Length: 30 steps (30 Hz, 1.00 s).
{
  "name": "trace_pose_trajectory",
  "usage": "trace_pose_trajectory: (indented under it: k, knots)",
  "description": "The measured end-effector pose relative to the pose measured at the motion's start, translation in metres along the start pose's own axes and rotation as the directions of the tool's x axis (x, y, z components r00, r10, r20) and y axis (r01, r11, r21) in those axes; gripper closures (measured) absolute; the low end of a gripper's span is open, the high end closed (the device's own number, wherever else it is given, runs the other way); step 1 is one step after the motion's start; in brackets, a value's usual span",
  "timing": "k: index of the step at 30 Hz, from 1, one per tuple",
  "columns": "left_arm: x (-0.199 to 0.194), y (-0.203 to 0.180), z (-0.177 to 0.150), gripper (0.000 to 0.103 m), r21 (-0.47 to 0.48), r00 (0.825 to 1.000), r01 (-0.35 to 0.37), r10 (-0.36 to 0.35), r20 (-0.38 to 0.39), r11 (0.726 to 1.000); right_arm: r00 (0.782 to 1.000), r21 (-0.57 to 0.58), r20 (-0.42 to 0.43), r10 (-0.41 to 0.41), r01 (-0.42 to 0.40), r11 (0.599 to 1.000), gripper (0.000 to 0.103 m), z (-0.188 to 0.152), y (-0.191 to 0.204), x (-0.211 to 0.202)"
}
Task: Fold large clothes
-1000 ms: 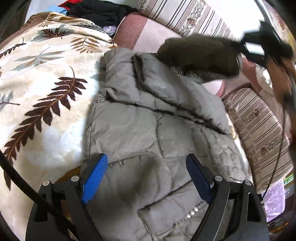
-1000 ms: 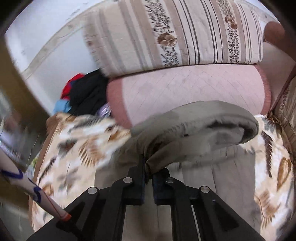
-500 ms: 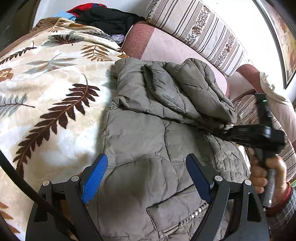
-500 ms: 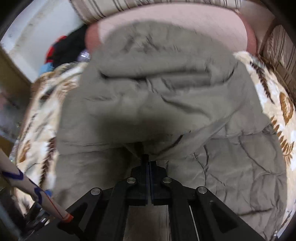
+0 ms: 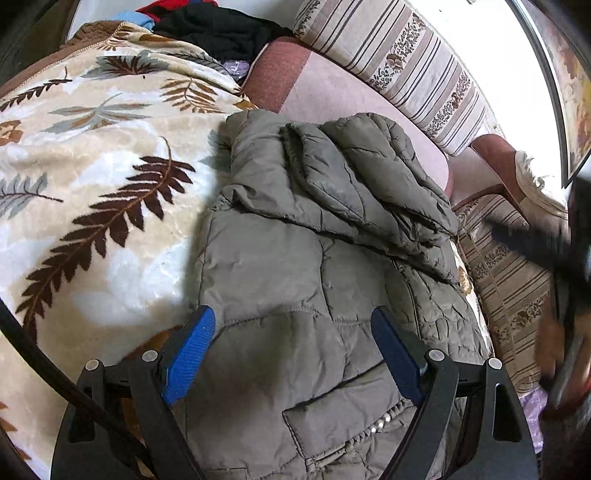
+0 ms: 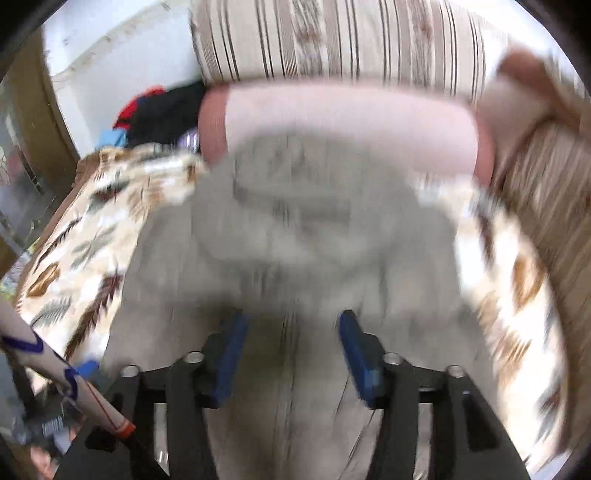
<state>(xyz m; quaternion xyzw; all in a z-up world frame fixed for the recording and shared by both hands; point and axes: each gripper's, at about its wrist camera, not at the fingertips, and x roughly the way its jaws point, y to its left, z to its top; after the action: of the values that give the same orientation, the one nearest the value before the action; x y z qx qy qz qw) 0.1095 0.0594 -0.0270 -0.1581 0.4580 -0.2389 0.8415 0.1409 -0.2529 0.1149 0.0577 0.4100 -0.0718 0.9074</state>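
Observation:
A grey-green quilted jacket [image 5: 306, 266] lies on a leaf-patterned blanket [image 5: 92, 177], its sleeve [image 5: 362, 173] folded across the upper part. My left gripper [image 5: 291, 332] hovers over the jacket's lower half, open, with nothing between its blue pads [image 5: 188, 350]. In the blurred right wrist view the same jacket [image 6: 295, 240] fills the middle. My right gripper [image 6: 291, 332] is above it with its jaws opening and nothing pinched between them. In the left wrist view the right gripper appears as a dark blur [image 5: 554, 251] at the right edge.
A pink cushion [image 5: 332, 92] and a striped bolster [image 5: 406, 70] line the far side. A pile of dark, red and blue clothes [image 5: 210, 26] lies at the back left. A striped sofa arm [image 5: 509, 288] borders the right.
The right gripper carried the sleeve down onto the jacket, let go of it and drew back to the right. The left gripper kept still.

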Motion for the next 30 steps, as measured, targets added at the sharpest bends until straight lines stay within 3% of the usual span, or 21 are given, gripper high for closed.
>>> trace_pose_trajectory:
  k: [3, 5, 7, 9, 10, 13, 14, 16, 18, 22, 25, 28, 30]
  knots:
    - [-0.001, -0.002, 0.0, 0.018, 0.011, 1.0, -0.014, 0.014, 0.007, 1.0, 0.995, -0.015, 0.037, -0.095, 0.096, 0.995, 0.031, 0.03, 0.007, 0.036]
    - [-0.002, -0.002, 0.001, 0.018, 0.018, 0.999, -0.03, 0.03, 0.016, 0.999, 0.984, -0.025, -0.022, -0.175, 0.175, 0.984, 0.031, 0.034, 0.01, 0.08]
    - [-0.002, -0.002, 0.001, 0.018, 0.02, 0.999, -0.033, 0.032, 0.016, 0.999, 0.981, 0.001, -0.124, -0.148, 0.149, 0.989, 0.033, 0.022, 0.003, 0.111]
    - [-0.003, -0.002, 0.002, 0.018, 0.018, 1.0, -0.024, 0.024, 0.014, 1.0, 0.966, 0.036, -0.247, -0.071, 0.082, 0.996, 0.033, -0.007, 0.003, 0.14]
    - [-0.004, -0.003, 0.003, 0.018, 0.018, 1.0, -0.018, 0.017, 0.015, 1.0, 0.963, 0.017, -0.259, -0.074, 0.082, 0.997, 0.033, -0.015, 0.006, 0.145]
    - [-0.005, -0.004, 0.002, 0.018, 0.018, 1.0, -0.011, 0.011, 0.013, 1.0, 0.969, -0.066, -0.214, -0.121, 0.109, 0.992, 0.035, -0.012, 0.016, 0.128]
    - [-0.006, -0.004, 0.002, 0.018, 0.016, 1.0, -0.009, 0.009, 0.013, 1.0, 0.977, -0.062, -0.18, -0.117, 0.108, 0.992, 0.043, -0.007, 0.018, 0.119]
    - [-0.006, -0.003, 0.002, 0.018, 0.012, 1.0, -0.006, 0.006, 0.014, 1.0, 0.994, -0.054, -0.045, -0.097, 0.095, 0.994, 0.043, 0.011, 0.024, 0.088]
    - [-0.005, -0.003, 0.002, 0.018, 0.006, 1.0, -0.005, 0.005, 0.013, 1.0, 0.997, -0.063, -0.014, -0.069, 0.068, 0.996, 0.043, 0.026, 0.036, 0.081]
    - [-0.004, -0.001, 0.001, 0.018, 0.001, 1.0, -0.01, 0.01, 0.005, 1.0, 0.998, -0.072, -0.067, -0.013, 0.008, 0.997, 0.043, 0.039, 0.067, 0.112]
    - [-0.004, -0.001, 0.001, 0.018, 0.01, 1.0, -0.029, 0.029, 0.011, 1.0, 0.976, -0.106, -0.219, -0.004, -0.019, 0.994, 0.043, 0.02, 0.096, 0.161]
    - [-0.002, 0.0, 0.003, 0.018, 0.017, 0.999, -0.042, 0.042, 0.009, 0.999, 0.978, -0.182, -0.192, -0.076, 0.04, 0.982, 0.041, 0.009, 0.111, 0.167]
    - [-0.001, 0.0, 0.003, 0.018, 0.022, 0.999, -0.049, 0.049, 0.01, 0.999, 0.982, -0.173, -0.178, -0.061, 0.03, 0.985, 0.041, 0.013, 0.109, 0.157]
